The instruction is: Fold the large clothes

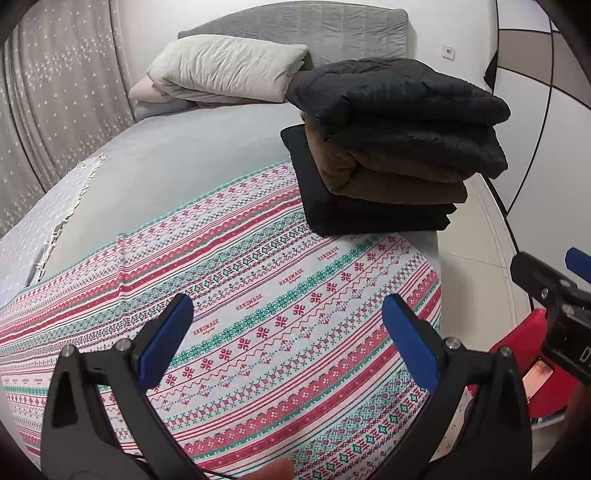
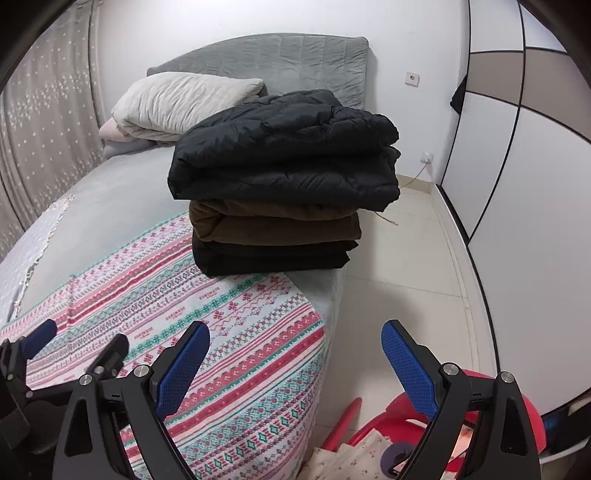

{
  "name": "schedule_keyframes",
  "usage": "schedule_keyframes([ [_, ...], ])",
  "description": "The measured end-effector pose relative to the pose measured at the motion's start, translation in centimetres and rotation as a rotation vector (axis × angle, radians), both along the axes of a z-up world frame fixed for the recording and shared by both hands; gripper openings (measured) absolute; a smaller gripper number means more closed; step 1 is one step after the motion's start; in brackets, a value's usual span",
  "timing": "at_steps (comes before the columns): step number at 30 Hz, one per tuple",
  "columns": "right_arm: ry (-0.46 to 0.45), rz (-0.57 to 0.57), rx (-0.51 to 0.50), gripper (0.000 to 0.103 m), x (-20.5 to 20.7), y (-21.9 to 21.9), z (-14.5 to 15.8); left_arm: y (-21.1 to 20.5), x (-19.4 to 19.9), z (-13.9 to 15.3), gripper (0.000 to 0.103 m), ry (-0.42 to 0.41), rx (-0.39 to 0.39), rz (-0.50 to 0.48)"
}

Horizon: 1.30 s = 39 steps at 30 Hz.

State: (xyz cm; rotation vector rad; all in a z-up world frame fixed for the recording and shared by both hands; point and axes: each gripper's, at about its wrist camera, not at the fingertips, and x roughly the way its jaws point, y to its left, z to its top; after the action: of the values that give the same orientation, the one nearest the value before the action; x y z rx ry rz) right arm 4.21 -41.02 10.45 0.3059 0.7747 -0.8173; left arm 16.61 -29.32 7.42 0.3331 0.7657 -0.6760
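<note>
A stack of folded clothes sits at the bed's right edge: a black puffer jacket (image 1: 399, 99) on top, a brown garment (image 1: 388, 173) under it, a black garment (image 1: 354, 214) at the bottom. The same stack shows in the right wrist view, with the puffer jacket (image 2: 284, 151) on top. My left gripper (image 1: 288, 325) is open and empty above the patterned blanket (image 1: 258, 295). My right gripper (image 2: 295, 350) is open and empty over the bed's corner, and it also shows at the right edge of the left wrist view (image 1: 554, 291).
A red-and-teal patterned blanket (image 2: 229, 332) covers the near bed. Pillows (image 1: 225, 70) and a grey headboard (image 1: 314, 26) lie at the far end. A red tub (image 2: 399, 424) with patterned fabric stands on the tiled floor (image 2: 406, 266). A wardrobe (image 2: 517, 147) stands to the right and curtains (image 1: 55, 110) hang to the left.
</note>
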Motion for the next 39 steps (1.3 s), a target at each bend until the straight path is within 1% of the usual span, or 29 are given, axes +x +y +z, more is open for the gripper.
schedule_keyframes([
  [18,0.033,0.009,-0.005,0.095,0.01,-0.09,-0.26,0.47,0.21,0.28,0.102,0.001,-0.020,0.018],
  [39,0.052,0.024,0.000,0.095,0.08,0.14,-0.55,0.52,0.36,0.28,0.102,-0.003,-0.015,0.022],
])
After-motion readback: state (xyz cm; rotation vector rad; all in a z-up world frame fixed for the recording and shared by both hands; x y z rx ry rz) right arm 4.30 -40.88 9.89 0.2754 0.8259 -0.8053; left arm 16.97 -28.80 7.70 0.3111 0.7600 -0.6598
